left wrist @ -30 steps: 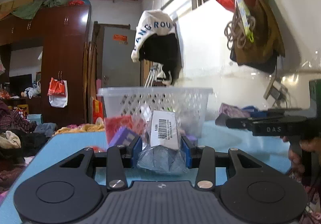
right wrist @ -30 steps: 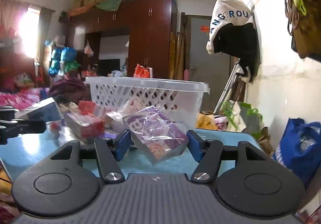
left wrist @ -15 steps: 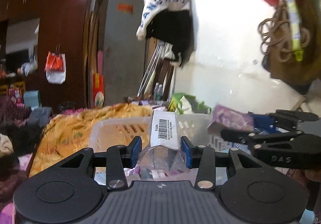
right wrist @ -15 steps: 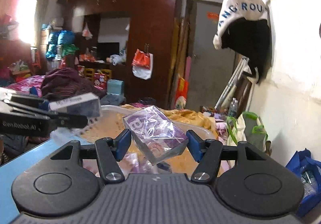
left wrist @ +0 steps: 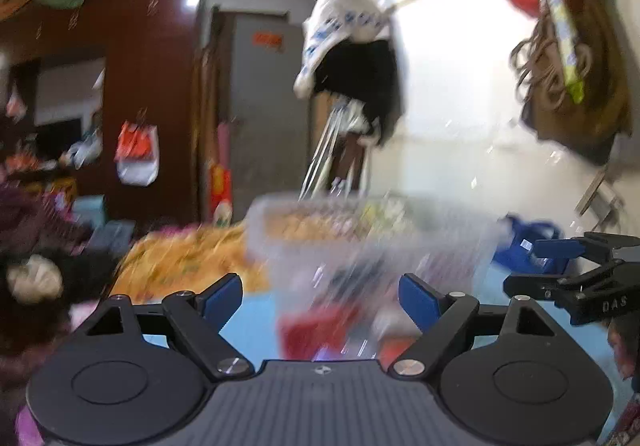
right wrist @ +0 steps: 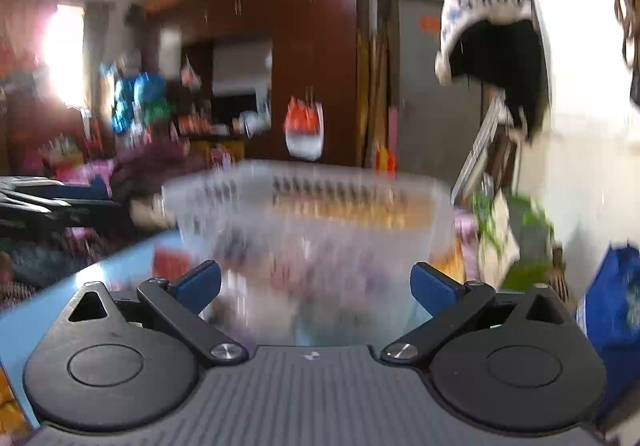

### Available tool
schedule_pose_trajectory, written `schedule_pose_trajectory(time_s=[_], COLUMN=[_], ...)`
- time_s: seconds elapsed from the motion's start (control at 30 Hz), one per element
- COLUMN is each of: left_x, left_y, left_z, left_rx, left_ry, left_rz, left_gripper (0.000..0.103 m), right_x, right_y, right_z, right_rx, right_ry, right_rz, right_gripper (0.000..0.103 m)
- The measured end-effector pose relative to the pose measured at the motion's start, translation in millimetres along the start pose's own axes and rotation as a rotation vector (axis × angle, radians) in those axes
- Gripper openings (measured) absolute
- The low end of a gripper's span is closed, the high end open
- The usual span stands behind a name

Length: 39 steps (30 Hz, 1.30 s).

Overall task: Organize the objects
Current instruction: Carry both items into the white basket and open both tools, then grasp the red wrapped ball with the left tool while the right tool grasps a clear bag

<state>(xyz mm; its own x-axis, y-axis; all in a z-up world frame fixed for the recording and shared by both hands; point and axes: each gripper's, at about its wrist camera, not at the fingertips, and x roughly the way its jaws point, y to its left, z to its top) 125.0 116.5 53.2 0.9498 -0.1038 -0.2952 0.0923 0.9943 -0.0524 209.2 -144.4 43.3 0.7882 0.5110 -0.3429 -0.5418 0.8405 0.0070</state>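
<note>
The white perforated plastic laundry basket (left wrist: 372,242) sits in the middle of both wrist views, standing on the light blue desk (left wrist: 256,326), its walls smeared by motion blur. Through its side show blurred packets, red (left wrist: 316,326) low in the centre of the left view and purplish ones in the right view; their exact shapes cannot be told.

The left gripper (left wrist: 320,298) fills the lower part of its frame with its blue-padded fingers (left wrist: 220,296) spread wide apart, nothing between them, and touching nothing. The basket lies straight ahead, seen through the gap between the fingers. The right gripper (right wrist: 316,286) is likewise spread wide, blue fingers (right wrist: 434,288) apart and bare, with the basket's near wall seen through the gap between them.

At the right edge of the left view the right gripper (left wrist: 576,278) appears side-on, beside the basket's right end. At the left edge of the right view the left gripper shows as dark blurred bars (right wrist: 44,202), beside the basket's left end.

Bare desk lies to the left of the basket in both views. A dark brown wooden wardrobe (left wrist: 152,94) stands beyond, and a white wall (left wrist: 460,106) closes off the right side.
</note>
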Motion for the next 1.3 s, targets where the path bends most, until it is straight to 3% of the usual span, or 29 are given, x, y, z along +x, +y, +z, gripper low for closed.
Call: schedule_pose_trajectory(time_s=[0.13,0.2,0.27,0.33,0.43,0.47,0.57,0.67,0.7,0.77,1.0,1.17,1.3], left_x=[9,15,18,22,29,31,34,34,34,33,22,5,-7], left_y=[30,44,57,61,61,59,53,49,48,46,34,9,-7], left_z=[-27,-33,-38,-39,-42,-45,-49,-51,-51,-51,-47,-41,-45], left_rx=[-0.083,-0.138,-0.173,-0.174,-0.149,-0.14,-0.118,-0.094,-0.087,-0.071,-0.063,-0.036,-0.008], left_ry=[0.085,0.103,0.113,0.14,0.18,0.195,0.222,0.238,0.241,0.241,0.134,-0.028,-0.144], left_rz=[0.023,0.042,0.034,0.043,0.058,0.057,0.064,0.081,0.081,0.09,0.082,0.046,-0.026], left_gripper=[0.088,0.088,0.087,0.086,0.086,0.085,0.078,0.062,0.051,0.047,0.047,0.047,0.047], right_x=[28,40,47,49,45,41,29,15,9,-1,-18,-12,-20], right_y=[-7,-4,1,3,8,8,7,-1,-4,-9,-24,-28,-25], right_z=[-3,-2,-4,-11,-15,-17,-23,-28,-30,-31,-38,-43,-45], right_rx=[0.122,0.122,0.109,0.106,0.089,0.083,0.066,0.086,0.091,0.105,0.108,0.128,0.114], right_ry=[0.047,0.066,0.101,0.127,0.138,0.133,0.104,0.075,0.064,0.04,-0.006,0.001,-0.053], right_rz=[0.06,0.06,0.062,0.094,0.129,0.125,0.105,0.113,0.112,0.114,0.044,0.046,0.033], right_gripper=[0.102,0.096,0.081,0.075,0.051,0.049,0.048,0.048,0.048,0.048,0.048,0.048,0.048])
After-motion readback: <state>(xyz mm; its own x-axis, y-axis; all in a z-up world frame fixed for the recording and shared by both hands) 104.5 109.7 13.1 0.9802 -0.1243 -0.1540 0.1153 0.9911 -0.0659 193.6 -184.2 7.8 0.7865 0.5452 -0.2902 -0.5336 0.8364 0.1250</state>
